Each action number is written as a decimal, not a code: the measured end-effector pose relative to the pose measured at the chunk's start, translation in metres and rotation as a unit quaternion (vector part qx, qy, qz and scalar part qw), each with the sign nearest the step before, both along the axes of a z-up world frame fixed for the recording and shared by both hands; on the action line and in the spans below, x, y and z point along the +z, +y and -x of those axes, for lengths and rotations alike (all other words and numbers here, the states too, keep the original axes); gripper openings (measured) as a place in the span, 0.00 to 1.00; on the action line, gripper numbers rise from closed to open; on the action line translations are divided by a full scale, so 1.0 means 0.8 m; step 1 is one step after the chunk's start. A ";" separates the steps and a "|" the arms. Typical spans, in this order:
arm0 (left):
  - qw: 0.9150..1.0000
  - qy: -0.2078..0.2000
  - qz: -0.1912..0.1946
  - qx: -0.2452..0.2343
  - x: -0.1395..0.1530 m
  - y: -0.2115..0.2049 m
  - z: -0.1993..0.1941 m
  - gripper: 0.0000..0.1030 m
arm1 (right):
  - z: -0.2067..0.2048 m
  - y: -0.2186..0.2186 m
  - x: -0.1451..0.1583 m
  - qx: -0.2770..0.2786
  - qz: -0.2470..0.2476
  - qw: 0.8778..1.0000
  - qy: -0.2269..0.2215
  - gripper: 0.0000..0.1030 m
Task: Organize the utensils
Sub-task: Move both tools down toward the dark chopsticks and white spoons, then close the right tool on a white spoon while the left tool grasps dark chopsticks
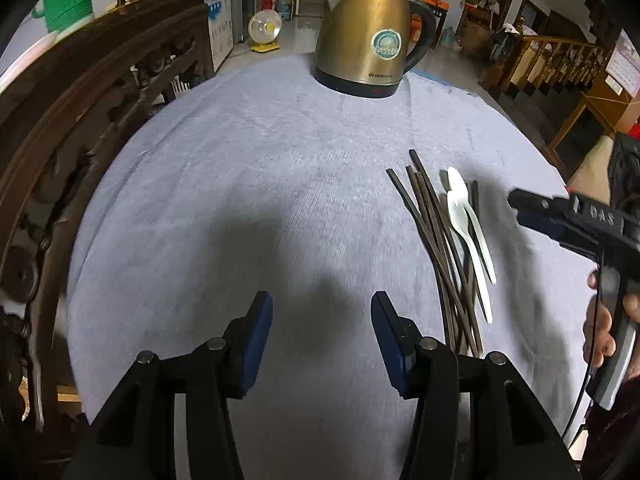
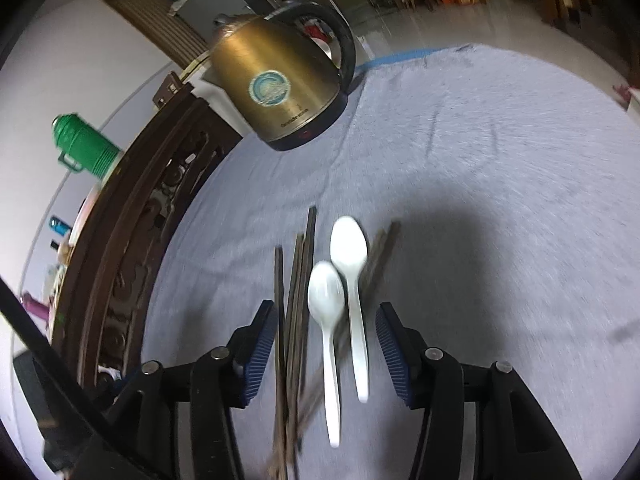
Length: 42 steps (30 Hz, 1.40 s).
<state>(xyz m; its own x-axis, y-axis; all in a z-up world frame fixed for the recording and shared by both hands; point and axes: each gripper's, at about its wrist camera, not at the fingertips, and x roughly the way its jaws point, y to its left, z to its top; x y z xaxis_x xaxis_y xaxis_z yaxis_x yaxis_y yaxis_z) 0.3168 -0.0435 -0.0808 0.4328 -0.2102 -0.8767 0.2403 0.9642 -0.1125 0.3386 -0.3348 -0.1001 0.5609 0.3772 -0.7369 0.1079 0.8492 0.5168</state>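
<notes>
Together, two white spoons (image 2: 344, 304) lie on dark chopsticks (image 2: 294, 320); both claws (image 1: 322, 336) (image 2: 326, 344) gape wide, empty.

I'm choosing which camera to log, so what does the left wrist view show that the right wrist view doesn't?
Only the left wrist view shows the left gripper, open over bare cloth, and a fan on the floor.

Only the right wrist view shows the right gripper's open jaws straddling the utensils, and a blue bottle.

Both show the kettle, dark chopsticks, two white spoons and the grey tablecloth.
</notes>
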 end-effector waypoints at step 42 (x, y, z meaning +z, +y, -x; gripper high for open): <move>0.998 0.044 0.008 -0.038 -0.046 -0.090 -0.121 0.06 | -0.042 0.012 -0.052 0.081 0.029 0.996 0.026 0.22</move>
<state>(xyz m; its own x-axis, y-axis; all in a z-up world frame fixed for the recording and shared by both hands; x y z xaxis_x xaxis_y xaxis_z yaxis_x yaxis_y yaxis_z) 0.4133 -0.1154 -0.1176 0.3371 -0.2532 -0.9068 0.3014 0.9415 -0.1509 0.3723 -0.3251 -0.1413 0.4566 0.4153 -0.7868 -0.0065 0.8859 0.4638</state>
